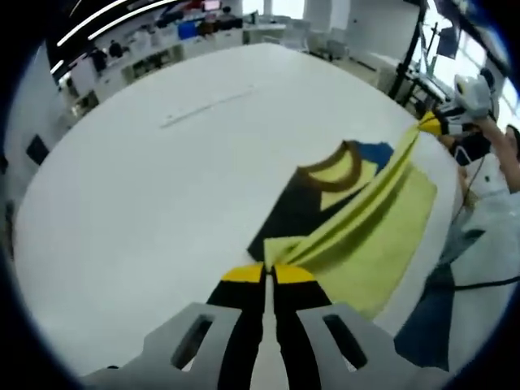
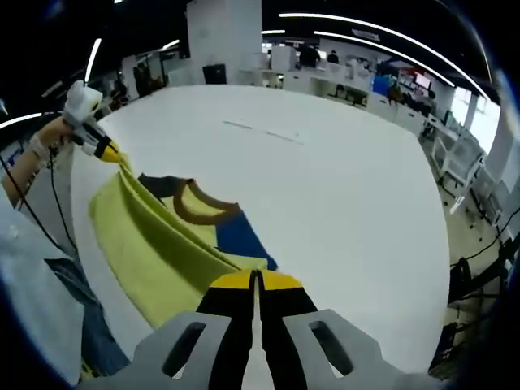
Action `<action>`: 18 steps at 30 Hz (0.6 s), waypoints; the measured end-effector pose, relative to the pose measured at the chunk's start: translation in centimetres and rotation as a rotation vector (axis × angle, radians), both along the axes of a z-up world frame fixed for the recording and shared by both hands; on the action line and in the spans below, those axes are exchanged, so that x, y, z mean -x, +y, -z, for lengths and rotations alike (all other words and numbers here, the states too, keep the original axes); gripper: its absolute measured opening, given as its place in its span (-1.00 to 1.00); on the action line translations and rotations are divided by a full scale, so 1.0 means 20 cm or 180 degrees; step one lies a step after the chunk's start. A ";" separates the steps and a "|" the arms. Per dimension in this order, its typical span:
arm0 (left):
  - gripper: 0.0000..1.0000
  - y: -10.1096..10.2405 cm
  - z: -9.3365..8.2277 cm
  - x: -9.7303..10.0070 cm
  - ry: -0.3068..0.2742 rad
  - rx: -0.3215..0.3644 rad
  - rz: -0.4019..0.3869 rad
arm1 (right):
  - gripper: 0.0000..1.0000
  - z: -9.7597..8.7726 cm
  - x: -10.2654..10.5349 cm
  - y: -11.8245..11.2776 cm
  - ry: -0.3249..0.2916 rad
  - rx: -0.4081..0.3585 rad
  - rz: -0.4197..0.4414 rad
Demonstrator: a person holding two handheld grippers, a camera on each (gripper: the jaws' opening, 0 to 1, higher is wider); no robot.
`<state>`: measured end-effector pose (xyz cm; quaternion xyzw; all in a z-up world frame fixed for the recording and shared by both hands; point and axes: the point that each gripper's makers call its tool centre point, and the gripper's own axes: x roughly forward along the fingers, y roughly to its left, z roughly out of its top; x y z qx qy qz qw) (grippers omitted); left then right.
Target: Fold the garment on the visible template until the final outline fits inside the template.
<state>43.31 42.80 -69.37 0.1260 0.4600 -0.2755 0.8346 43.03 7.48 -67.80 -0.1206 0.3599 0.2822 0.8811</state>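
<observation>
Lay on the white tabletop (image 1: 146, 187): yellow cloth garment with brown collar and blue panels (image 1: 382, 236), toward 3 o'clock in the left gripper view. Left gripper (image 1: 269, 273) pinched shut on one yellow edge, right gripper (image 2: 256, 280) clamped on the other, fabric stretched taut between. No template outline discernible. Likely risks: uneven pull skewing the fold, or cloth sliding off the near table edge.
</observation>
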 end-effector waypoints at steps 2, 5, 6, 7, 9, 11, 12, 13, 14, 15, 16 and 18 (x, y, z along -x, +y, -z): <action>-1.00 0.00 0.01 -0.01 -0.0005 0.0013 -0.0022 | -0.96 0.02 -0.01 0.00 0.0008 -0.0002 0.0008; -1.00 0.00 0.03 -0.03 0.0000 0.0018 -0.0043 | -0.96 0.04 -0.02 0.00 0.0018 0.0004 0.0008; -1.00 0.00 0.03 -0.03 -0.0006 0.0020 -0.0058 | -0.96 0.04 -0.03 0.00 0.0012 0.0000 0.0013; -1.00 0.00 0.03 -0.04 -0.0009 0.0021 -0.0062 | -0.96 0.04 -0.03 0.00 0.0010 -0.0003 0.0016; -1.00 0.00 0.04 -0.05 -0.0013 0.0023 -0.0079 | -0.96 0.04 -0.05 0.00 -0.0010 -0.0005 0.0031; -1.00 0.00 0.04 -0.06 -0.0035 0.0025 -0.0101 | -0.96 0.04 -0.06 0.00 -0.0035 -0.0016 0.0053; -1.00 0.00 0.04 -0.06 -0.0035 0.0027 -0.0105 | -0.96 0.04 -0.07 0.00 -0.0039 -0.0019 0.0058; -1.00 0.00 0.05 -0.07 -0.0029 0.0027 -0.0112 | -0.96 0.04 -0.07 0.00 -0.0041 -0.0025 0.0066; -1.00 0.01 0.06 -0.08 -0.0020 0.0025 -0.0124 | -0.96 0.05 -0.08 0.00 -0.0035 -0.0036 0.0075; -1.00 0.01 0.07 -0.08 -0.0022 0.0030 -0.0137 | -0.96 0.06 -0.09 0.00 -0.0035 -0.0041 0.0081; -1.00 0.01 0.08 -0.09 0.0000 0.0036 -0.0149 | -0.96 0.07 -0.09 0.00 -0.0035 -0.0041 0.0088; -1.00 0.01 0.10 -0.09 0.0034 0.0039 -0.0168 | -0.96 0.09 -0.10 0.00 -0.0019 -0.0045 0.0101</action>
